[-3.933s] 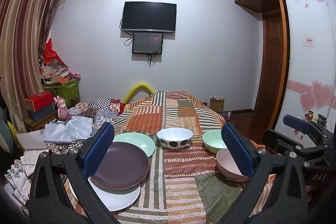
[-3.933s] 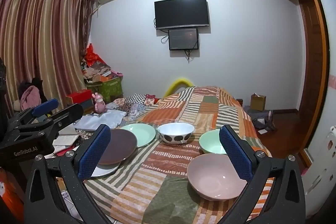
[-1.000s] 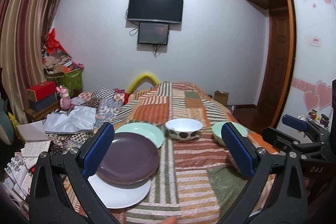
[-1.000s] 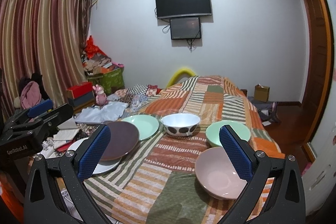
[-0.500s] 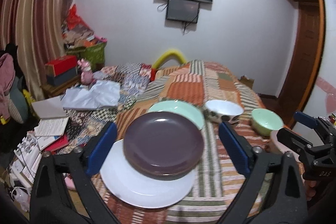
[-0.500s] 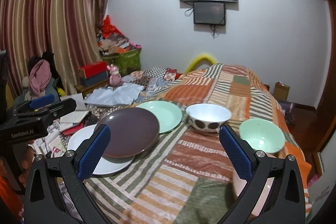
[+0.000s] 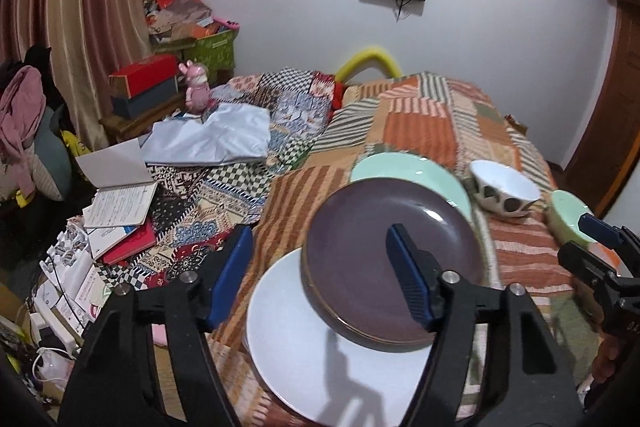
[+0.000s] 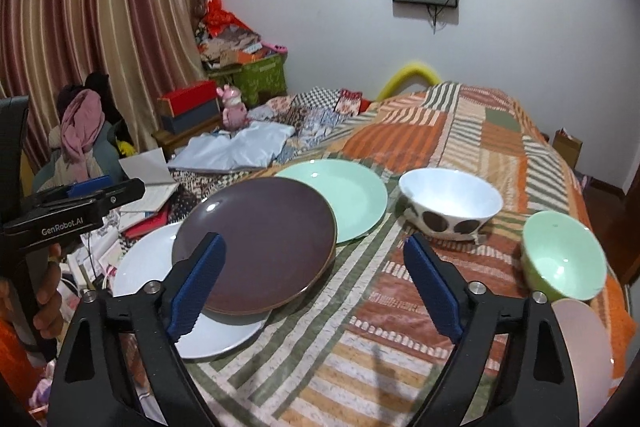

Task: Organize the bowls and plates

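A dark purple plate (image 7: 372, 251) lies partly on a white plate (image 7: 312, 351) and overlaps a mint plate (image 7: 400, 167) on the patchwork bedspread (image 7: 420, 123). A white spotted bowl (image 7: 504, 189) and a mint bowl (image 7: 566, 215) sit to the right. My left gripper (image 7: 320, 275) is open, above the white plate's left part and the purple plate's near edge. In the right wrist view my right gripper (image 8: 316, 283) is open over the purple plate (image 8: 256, 239), white plate (image 8: 148, 263) and bedspread; mint plate (image 8: 340, 195), spotted bowl (image 8: 450, 203), mint bowl (image 8: 564, 255) and a pink bowl (image 8: 584, 339) show.
Books and papers (image 7: 116, 211), a folded pale cloth (image 7: 208, 139) and checked fabrics lie left of the plates. Boxes (image 7: 144, 91) and a pink toy (image 7: 196, 87) stand by the curtain. The bed's left edge drops off beside the white plate.
Both grippers have moved forward, down and to the left towards the stacked plates. The left gripper now hangs over the white and purple plates. The dishes have not moved.
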Available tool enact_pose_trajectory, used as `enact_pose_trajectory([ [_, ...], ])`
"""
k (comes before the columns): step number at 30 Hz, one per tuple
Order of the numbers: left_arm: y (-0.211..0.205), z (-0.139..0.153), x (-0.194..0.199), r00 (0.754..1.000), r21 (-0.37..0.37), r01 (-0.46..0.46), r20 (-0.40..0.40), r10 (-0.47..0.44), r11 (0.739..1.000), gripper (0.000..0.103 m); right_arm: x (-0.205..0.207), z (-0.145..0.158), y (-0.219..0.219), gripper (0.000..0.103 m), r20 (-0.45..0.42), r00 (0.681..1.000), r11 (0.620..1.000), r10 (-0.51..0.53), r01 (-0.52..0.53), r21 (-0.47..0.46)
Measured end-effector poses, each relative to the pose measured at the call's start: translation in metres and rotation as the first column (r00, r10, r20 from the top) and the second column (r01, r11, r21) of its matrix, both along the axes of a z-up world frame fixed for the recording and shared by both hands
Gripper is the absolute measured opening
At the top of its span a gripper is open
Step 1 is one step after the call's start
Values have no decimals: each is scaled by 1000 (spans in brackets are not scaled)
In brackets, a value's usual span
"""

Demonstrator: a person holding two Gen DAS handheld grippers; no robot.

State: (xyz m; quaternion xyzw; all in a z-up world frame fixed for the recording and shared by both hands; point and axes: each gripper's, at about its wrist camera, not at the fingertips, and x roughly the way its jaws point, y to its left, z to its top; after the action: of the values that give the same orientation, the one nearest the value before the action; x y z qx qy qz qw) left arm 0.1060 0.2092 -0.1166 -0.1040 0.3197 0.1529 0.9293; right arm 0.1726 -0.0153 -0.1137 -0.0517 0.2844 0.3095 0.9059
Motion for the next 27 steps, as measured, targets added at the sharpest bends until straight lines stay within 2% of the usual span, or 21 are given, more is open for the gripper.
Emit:
enact_pose_trajectory([
  [8,23,-39,32,993,-31,5,-117,-8,999,67,28,-21,23,73,-82,996,998,17,-22,-53],
  [14,33,-62,51,981,-68,34,-187,-47,997,54,45,-39,35,65,-136,990,995,24,-36,-91],
  [16,35,-69,58,974,-85,52,-218,-69,995,43,50,-44,37,59,-159,987,995,25,-41,-96],
  [17,37,-71,61,971,-93,58,-225,-78,994,42,52,-46,38,55,-171,985,994,27,-44,-99],
  [20,42,-77,69,966,-121,65,-240,-92,991,37,57,-52,38,53,-202,979,994,24,-45,-97],
  [21,43,-78,72,965,-128,69,-244,-98,989,33,58,-54,38,51,-211,977,994,25,-47,-98],
  [25,46,-79,78,961,-169,92,-245,-132,981,30,64,-61,40,47,-241,970,994,23,-47,-96],
  [27,46,-79,81,957,-172,103,-252,-145,980,30,66,-65,41,41,-263,964,994,29,-55,-92],
])
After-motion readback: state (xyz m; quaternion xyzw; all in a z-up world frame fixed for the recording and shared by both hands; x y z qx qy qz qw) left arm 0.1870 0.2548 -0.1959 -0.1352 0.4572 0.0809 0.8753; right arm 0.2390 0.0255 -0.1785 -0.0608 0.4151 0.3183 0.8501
